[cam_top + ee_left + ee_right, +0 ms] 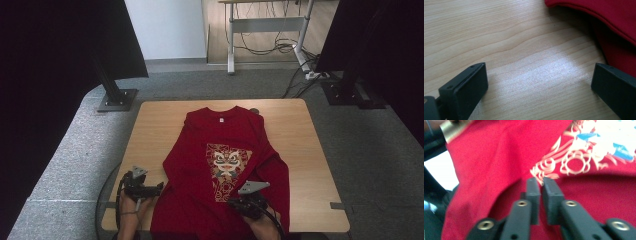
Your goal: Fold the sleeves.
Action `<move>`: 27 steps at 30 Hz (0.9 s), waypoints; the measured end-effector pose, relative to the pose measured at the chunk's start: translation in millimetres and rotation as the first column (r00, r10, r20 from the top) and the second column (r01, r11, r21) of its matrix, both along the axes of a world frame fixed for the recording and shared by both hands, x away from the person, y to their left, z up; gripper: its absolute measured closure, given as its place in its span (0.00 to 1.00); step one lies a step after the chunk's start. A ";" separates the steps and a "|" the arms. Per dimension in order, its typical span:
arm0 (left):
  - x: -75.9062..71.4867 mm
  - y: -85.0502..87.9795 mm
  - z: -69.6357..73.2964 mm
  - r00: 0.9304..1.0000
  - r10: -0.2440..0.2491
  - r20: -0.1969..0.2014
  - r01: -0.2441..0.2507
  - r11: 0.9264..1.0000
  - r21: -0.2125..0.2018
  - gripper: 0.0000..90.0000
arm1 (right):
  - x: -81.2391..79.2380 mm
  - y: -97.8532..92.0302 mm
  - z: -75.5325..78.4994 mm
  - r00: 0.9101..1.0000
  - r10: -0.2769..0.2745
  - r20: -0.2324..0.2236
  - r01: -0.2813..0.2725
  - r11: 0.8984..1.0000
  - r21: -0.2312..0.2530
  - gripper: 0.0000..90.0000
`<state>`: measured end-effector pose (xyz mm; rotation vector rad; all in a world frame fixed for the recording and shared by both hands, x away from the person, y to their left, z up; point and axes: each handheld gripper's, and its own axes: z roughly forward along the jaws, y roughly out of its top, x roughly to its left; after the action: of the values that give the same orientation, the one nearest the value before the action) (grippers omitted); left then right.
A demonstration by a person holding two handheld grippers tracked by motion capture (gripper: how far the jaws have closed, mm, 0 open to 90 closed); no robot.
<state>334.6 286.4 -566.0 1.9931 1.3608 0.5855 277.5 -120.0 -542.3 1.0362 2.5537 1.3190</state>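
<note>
Lying flat on the wooden table [150, 130], the red shirt [200, 150] has its collar at the far side and its hem hanging over the near edge, with a printed lion-mask panel [227, 167] on its chest. Its right sleeve runs down along the body toward the near edge. The left gripper [159, 187] sits low over bare wood just beside the shirt's left edge; in the left gripper view its jaws stand wide apart with only tabletop between them, the red hem [599, 12] lying just beyond the right jaw. The right gripper [234, 201] is over the lower front of the shirt, just below the print. In the right gripper view its jaws are nearly closed, a thin gap left between them, with red fabric [499, 157] behind; whether they pinch any cloth cannot be told. That view is blurred.
</note>
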 end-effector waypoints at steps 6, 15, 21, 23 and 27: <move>0.0 0.0 0.0 1.000 0.000 0.000 0.000 1.000 0.000 0.01 | 14.0 -22.4 19.3 0.995 -0.069 0.067 0.068 0.997 0.022 0.75; 0.0 0.0 0.0 1.000 0.000 0.000 0.000 1.000 0.000 0.01 | 53.4 -69.5 20.7 0.955 -0.245 0.168 0.255 0.966 -0.038 0.52; 0.1 0.1 0.0 1.000 -0.001 0.000 0.001 1.000 0.000 0.01 | 75.6 -91.6 22.6 0.916 -0.342 0.211 0.359 0.932 -0.046 0.44; 0.1 0.1 0.0 1.000 -0.001 0.000 0.001 1.000 0.000 0.01 | 82.3 -97.7 22.2 0.901 -0.372 0.224 0.392 0.919 -0.050 0.43; 0.1 0.1 0.0 1.000 -0.001 0.000 0.001 1.000 0.000 0.01 | 95.4 -105.4 20.0 0.888 -0.409 0.211 0.423 0.906 -0.024 0.41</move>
<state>334.7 286.4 -565.9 1.9937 1.3601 0.5846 373.0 -225.5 -522.3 1.2737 2.0594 1.1415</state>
